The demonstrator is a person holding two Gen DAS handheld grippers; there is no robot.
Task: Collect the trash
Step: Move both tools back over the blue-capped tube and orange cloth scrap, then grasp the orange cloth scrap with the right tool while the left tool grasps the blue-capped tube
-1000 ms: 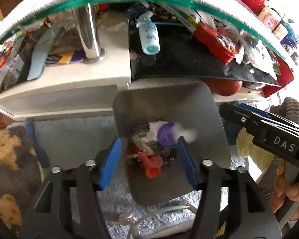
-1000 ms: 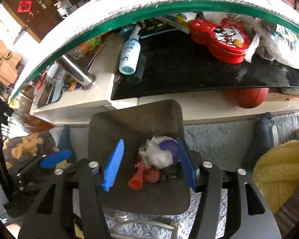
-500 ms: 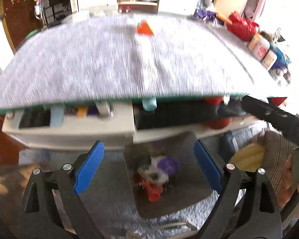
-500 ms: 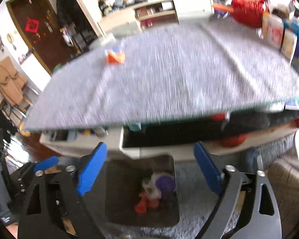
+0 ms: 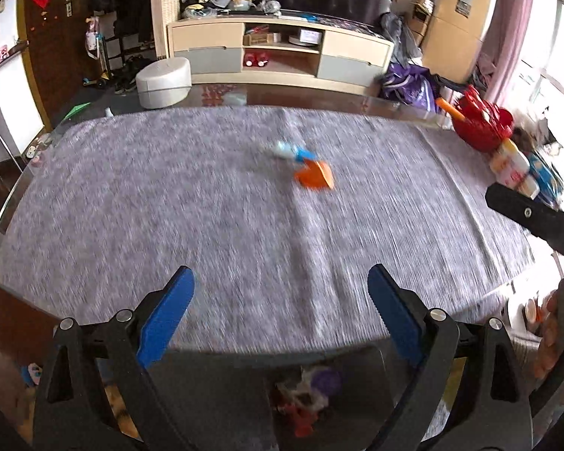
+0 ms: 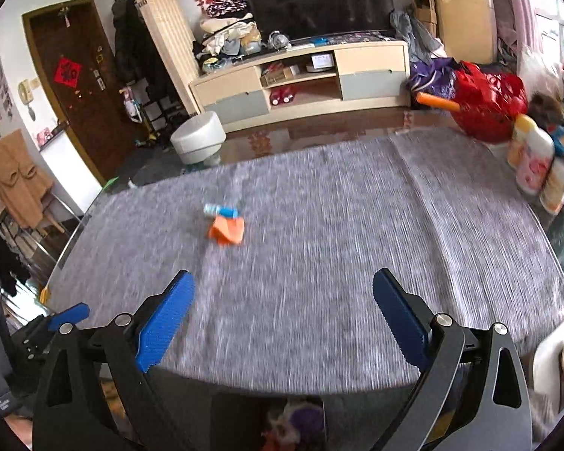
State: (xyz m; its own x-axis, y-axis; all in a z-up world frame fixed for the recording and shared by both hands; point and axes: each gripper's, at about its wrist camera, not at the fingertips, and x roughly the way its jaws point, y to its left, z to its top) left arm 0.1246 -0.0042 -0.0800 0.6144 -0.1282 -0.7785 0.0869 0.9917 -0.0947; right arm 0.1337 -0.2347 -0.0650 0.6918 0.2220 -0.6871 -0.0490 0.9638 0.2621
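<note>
Still out on the grey table cloth [image 5: 206,203] lies an orange scrap [image 5: 314,176] touching a small blue tube [image 5: 295,151], while the bin [image 5: 222,387] below the table edge holds mixed trash, and left gripper [image 5: 280,300] and right gripper [image 6: 282,304] gape wide, empty

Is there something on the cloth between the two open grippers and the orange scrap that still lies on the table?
Nothing visible stands in the way. Bare grey cloth lies between the left gripper, the right gripper and the orange scrap. A small blue and white piece lies just behind the scrap, not before it.
</note>
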